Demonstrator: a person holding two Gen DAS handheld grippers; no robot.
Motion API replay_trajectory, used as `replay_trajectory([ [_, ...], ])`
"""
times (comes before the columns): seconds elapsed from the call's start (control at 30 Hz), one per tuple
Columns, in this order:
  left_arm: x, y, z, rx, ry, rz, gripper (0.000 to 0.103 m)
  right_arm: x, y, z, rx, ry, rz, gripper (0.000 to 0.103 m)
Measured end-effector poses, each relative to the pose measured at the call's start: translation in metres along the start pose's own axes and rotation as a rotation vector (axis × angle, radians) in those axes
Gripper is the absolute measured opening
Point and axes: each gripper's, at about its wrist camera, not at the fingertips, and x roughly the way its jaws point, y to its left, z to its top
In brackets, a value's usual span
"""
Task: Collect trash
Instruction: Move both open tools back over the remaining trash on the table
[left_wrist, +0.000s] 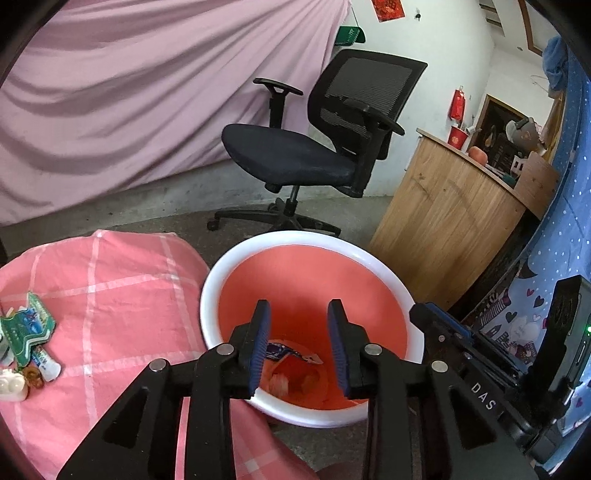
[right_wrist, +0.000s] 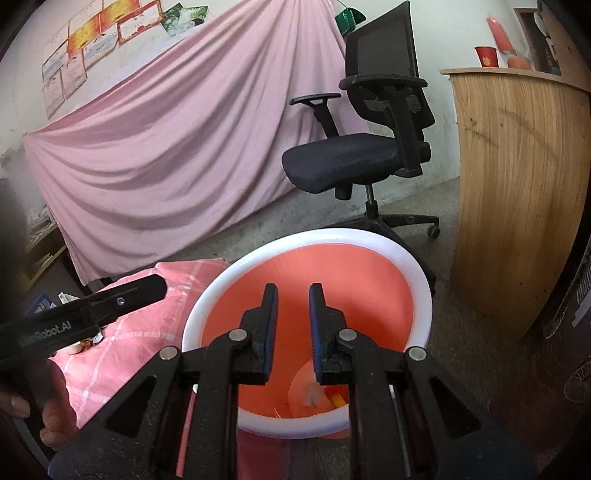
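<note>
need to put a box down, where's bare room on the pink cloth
The pink cloth is bare between the bin rim and the clutter at its left edge: cartons, a tube, small bits. That left edge is crowded. Both grippers, left and right, hang open over the bin.

Home room: office chair (left_wrist: 314, 147), draped sheet (left_wrist: 147, 92)

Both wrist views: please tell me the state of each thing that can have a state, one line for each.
Left hand-held gripper: open, nothing between its pads, over the bin.
Right hand-held gripper: open, holding nothing, over the bin.
Bin: upright, uncovered, some trash at the bottom.
Wrapper: lying inside the bin.
Toothpaste box: lying on the pink cloth, not collected yet.
</note>
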Motion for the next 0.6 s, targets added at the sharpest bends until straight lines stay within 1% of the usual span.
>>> replay_trajectory([
  [0.03,-0.003,0.002,-0.001,-0.006,-0.006,0.004,0.033,0.0,0.001,0.0,-0.001,0.002,-0.004,0.038],
  [0.07,-0.006,0.005,-0.002,-0.014,-0.016,0.009,0.035,-0.002,0.002,0.0,-0.001,0.003,-0.007,0.041],
  [0.1,-0.01,0.008,-0.003,-0.018,-0.025,0.012,0.036,-0.002,0.003,0.001,-0.002,0.004,-0.008,0.044],
  [0.17,-0.017,0.013,-0.003,-0.023,-0.04,0.023,0.037,-0.005,0.006,0.003,-0.007,0.001,-0.01,0.055],
  [0.23,-0.027,0.019,-0.005,-0.031,-0.063,0.041,0.039,-0.008,0.012,0.005,-0.019,-0.005,-0.01,0.057],
  [0.3,-0.037,0.025,-0.006,-0.042,-0.086,0.055,0.049,-0.01,0.017,0.008,-0.031,-0.008,-0.009,0.06],
  [0.37,-0.049,0.032,-0.007,-0.055,-0.118,0.072,0.054,-0.012,0.024,0.011,-0.04,-0.013,-0.004,0.07],
  [0.43,-0.061,0.039,-0.008,-0.065,-0.147,0.092,0.057,-0.015,0.033,0.014,-0.052,-0.022,0.003,0.077],
  [0.47,-0.067,0.042,-0.009,-0.07,-0.161,0.103,0.06,-0.018,0.039,0.016,-0.06,-0.03,0.009,0.081],
  [0.5,-0.074,0.045,-0.009,-0.075,-0.178,0.116,0.067,-0.02,0.043,0.018,-0.066,-0.036,0.012,0.083],
  [0.53,-0.081,0.048,-0.009,-0.08,-0.196,0.132,0.072,-0.022,0.049,0.02,-0.072,-0.044,0.016,0.089],
  [0.57,-0.087,0.05,-0.009,-0.084,-0.215,0.144,0.081,-0.024,0.054,0.022,-0.077,-0.055,0.02,0.092],
  [0.6,-0.097,0.055,-0.011,-0.086,-0.248,0.163,0.088,-0.027,0.059,0.024,-0.082,-0.066,0.025,0.098],
])
